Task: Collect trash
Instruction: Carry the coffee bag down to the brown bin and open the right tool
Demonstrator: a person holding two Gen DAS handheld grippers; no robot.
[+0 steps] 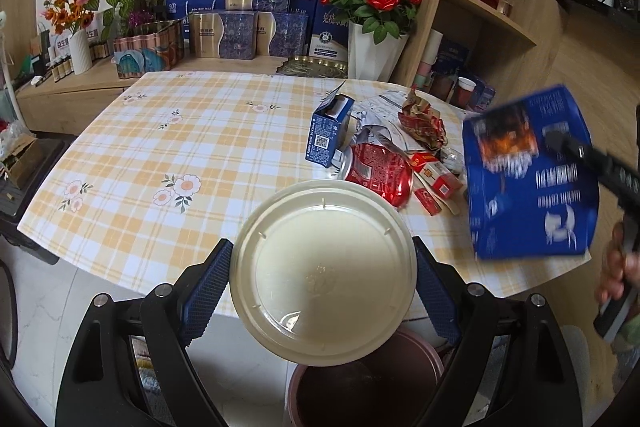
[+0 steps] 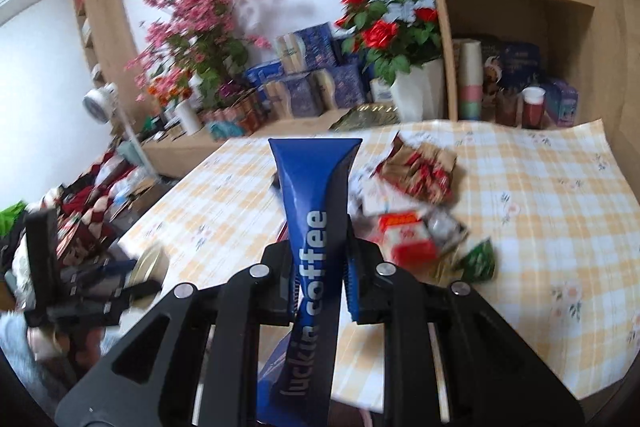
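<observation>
Left gripper (image 1: 323, 277) has its two blue-padded fingers (image 1: 206, 291) spread wide and pressed against opposite edges of a round cream-coloured lid (image 1: 323, 273), which it grips flat between them. Directly beneath the lid and gripper sits a dark reddish-brown bin (image 1: 366, 383), its open mouth partly covered by the lid in this view. Ahead of the gripper lies the table (image 1: 160, 147) with its yellow-and-white checked cloth; the stretch ahead and to the left carries only the printed flowers.

Ahead and slightly right of the left gripper, the trash is heaped together: a small blue carton (image 1: 329, 131) standing with its top flap open, a crushed red can (image 1: 378, 173) just beyond the lid's far rim, crumpled silvery paper (image 1: 376, 119) behind it, a brown-and-red crumpled wrapper (image 1: 422, 121), and a small red-and-white box (image 1: 434, 179) touching the can's right side.

Further right, a blue coffee bag (image 1: 528, 175) hangs in the air, blurred, above the table's right edge. Right gripper (image 2: 320, 259) has it: the jaws are drawn close together and pinch the flattened bag (image 2: 314, 227) edge-on, so it stands up between the pads. Beyond this gripper and to its right lie the same wrapper (image 2: 420, 167) and red-and-white box (image 2: 404, 239), with a small green packet (image 2: 478, 261) nearest on the right. The person's hand (image 1: 618, 267) shows at the far right of the left wrist view.
</observation>
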